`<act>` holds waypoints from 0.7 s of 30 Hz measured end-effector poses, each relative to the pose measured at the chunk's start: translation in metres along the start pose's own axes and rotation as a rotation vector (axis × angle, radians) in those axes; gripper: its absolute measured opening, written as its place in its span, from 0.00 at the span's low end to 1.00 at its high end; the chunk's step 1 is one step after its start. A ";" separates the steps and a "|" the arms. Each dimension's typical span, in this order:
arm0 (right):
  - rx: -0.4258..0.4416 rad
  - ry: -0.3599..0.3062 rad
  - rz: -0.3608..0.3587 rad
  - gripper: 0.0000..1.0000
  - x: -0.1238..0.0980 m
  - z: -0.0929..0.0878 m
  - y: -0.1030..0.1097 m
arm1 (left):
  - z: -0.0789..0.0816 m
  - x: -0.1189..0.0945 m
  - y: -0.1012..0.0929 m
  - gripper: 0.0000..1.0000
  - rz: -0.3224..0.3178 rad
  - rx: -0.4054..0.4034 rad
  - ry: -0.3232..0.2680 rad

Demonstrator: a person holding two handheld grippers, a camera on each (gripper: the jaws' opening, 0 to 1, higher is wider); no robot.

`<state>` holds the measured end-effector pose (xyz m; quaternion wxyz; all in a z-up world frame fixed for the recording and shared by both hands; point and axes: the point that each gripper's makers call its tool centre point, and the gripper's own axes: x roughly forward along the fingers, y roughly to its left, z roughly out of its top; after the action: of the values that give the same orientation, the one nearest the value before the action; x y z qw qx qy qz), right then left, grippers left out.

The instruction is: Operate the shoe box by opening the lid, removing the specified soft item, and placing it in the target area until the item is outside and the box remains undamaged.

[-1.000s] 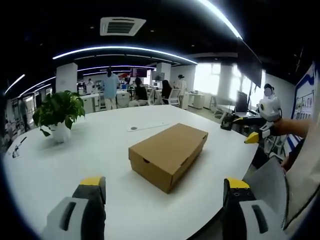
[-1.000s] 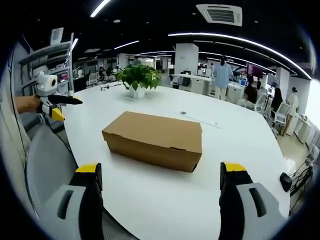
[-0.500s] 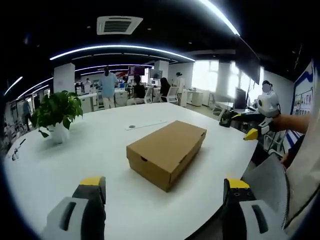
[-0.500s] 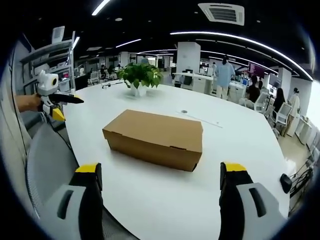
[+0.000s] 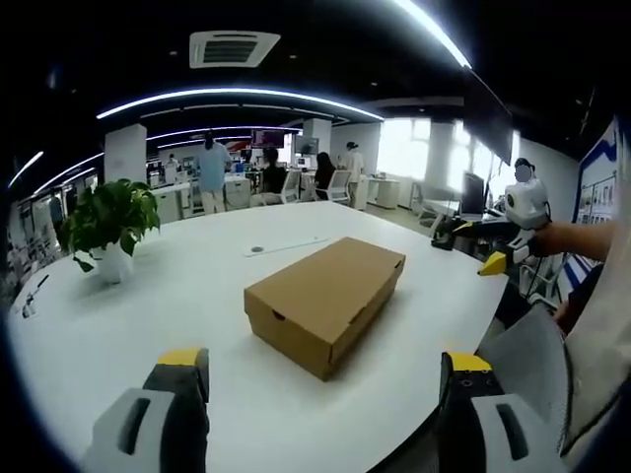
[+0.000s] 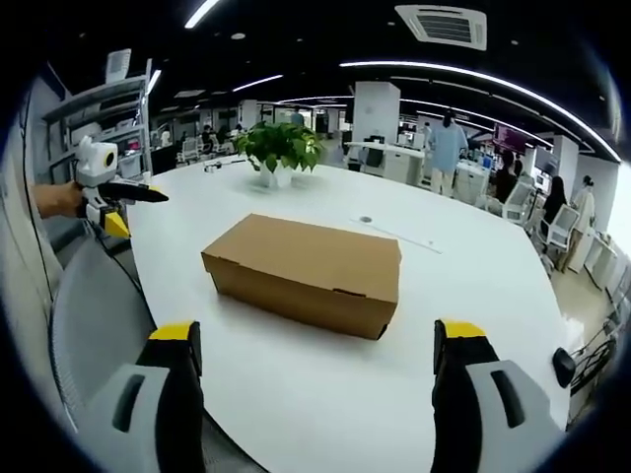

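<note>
I see a broad white round-edged counter, and near its middle sits the closed brown cardboard shoe box, lid down, nothing touching it. A green leafy plant in a white pot stands well apart at the far side. My left gripper hangs short of the box with jaws spread wide and empty; my right gripper does the same from the other side, also spread. The soft item is presumably inside, unseen. To open well, I judge I should brace one long wall lightly with one gripper and lift the lid's front lip with the other, slowly, so the card does not crease.
</note>
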<state>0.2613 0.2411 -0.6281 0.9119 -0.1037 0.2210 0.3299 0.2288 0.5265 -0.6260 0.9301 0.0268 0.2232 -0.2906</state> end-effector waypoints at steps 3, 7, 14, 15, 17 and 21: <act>-0.010 0.008 0.013 0.92 0.004 -0.001 -0.003 | -0.001 0.003 -0.003 0.99 -0.001 0.004 0.007; -0.021 0.017 0.025 0.92 0.008 -0.001 -0.008 | -0.001 0.009 -0.004 0.96 0.007 -0.022 0.011; -0.034 0.022 0.051 0.89 0.020 0.000 -0.018 | -0.001 0.018 -0.007 0.91 0.000 -0.023 0.020; -0.039 0.024 0.056 0.88 0.021 0.000 -0.018 | -0.001 0.020 -0.007 0.90 0.003 -0.025 0.017; -0.045 0.027 0.068 0.87 0.026 0.000 -0.020 | 0.000 0.023 -0.005 0.89 0.008 -0.025 0.012; -0.059 0.034 0.081 0.82 0.034 -0.001 -0.024 | -0.001 0.029 0.001 0.83 0.042 -0.024 0.017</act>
<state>0.3002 0.2416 -0.6439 0.8904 -0.1273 0.2307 0.3711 0.2504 0.5119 -0.6395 0.9343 0.0229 0.2337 -0.2681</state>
